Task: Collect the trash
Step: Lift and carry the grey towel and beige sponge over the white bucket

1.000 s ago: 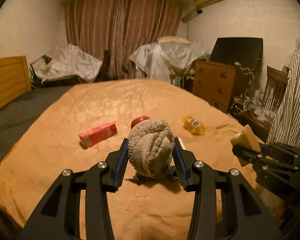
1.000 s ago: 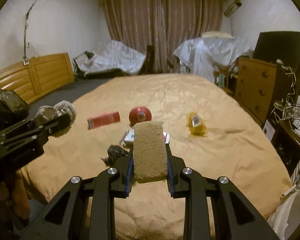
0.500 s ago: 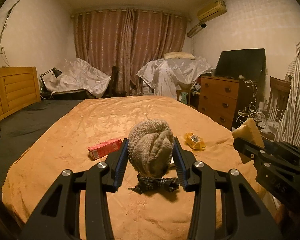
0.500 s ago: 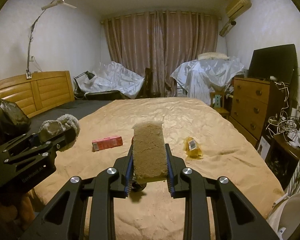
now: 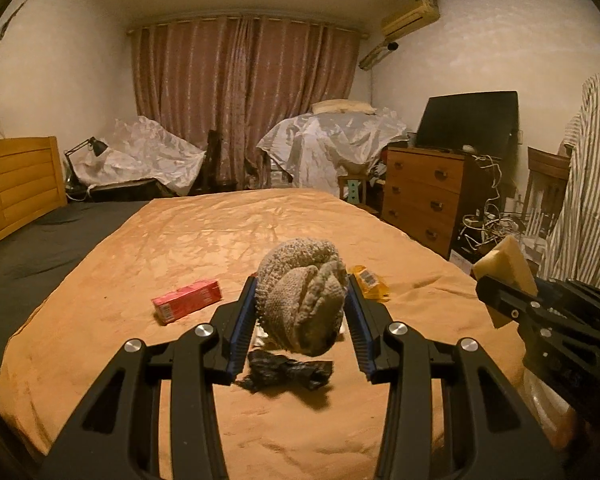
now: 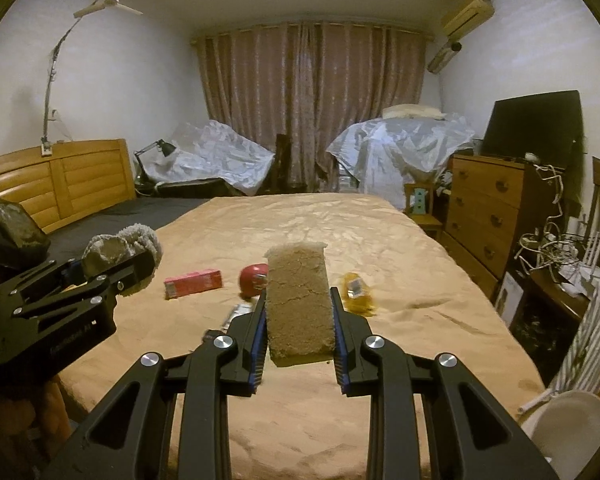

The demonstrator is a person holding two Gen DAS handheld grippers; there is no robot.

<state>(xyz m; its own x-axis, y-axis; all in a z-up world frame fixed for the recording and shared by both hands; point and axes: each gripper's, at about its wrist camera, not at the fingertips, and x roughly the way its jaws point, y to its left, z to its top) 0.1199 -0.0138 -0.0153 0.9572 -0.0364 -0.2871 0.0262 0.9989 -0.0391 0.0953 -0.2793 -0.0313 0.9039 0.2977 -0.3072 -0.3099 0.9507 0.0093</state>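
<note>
1. The left gripper [image 5: 302, 306] is clamped on a balled knit cloth [image 5: 302, 300]; both blue pads press its sides, and it is held clear above the bed [image 5: 180, 248].
2. The right gripper [image 6: 300, 320] is clamped on a sponge [image 6: 300, 300] standing upright between the pads, also clear of the bed.
3. Each gripper shows in the other's view: the right one with its sponge at the right edge of the left view, the left one with its cloth at the left edge of the right view.
4. Trash lying on the orange bedspread: a red box [image 5: 188, 300] to the left, a yellow wrapper [image 5: 370, 282] to the right, a crumpled black wrapper [image 5: 288, 374] nearest, below the cloth.
5. A red round item [image 6: 254, 274] lies between box and yellow wrapper, just left of the sponge in the right view; its kind cannot be told.
6. A dark bag [image 6: 14, 236] sits at the left edge of the right view, behind the left gripper.
7. A dresser [image 6: 484, 208] stands to the right of the bed.
</note>
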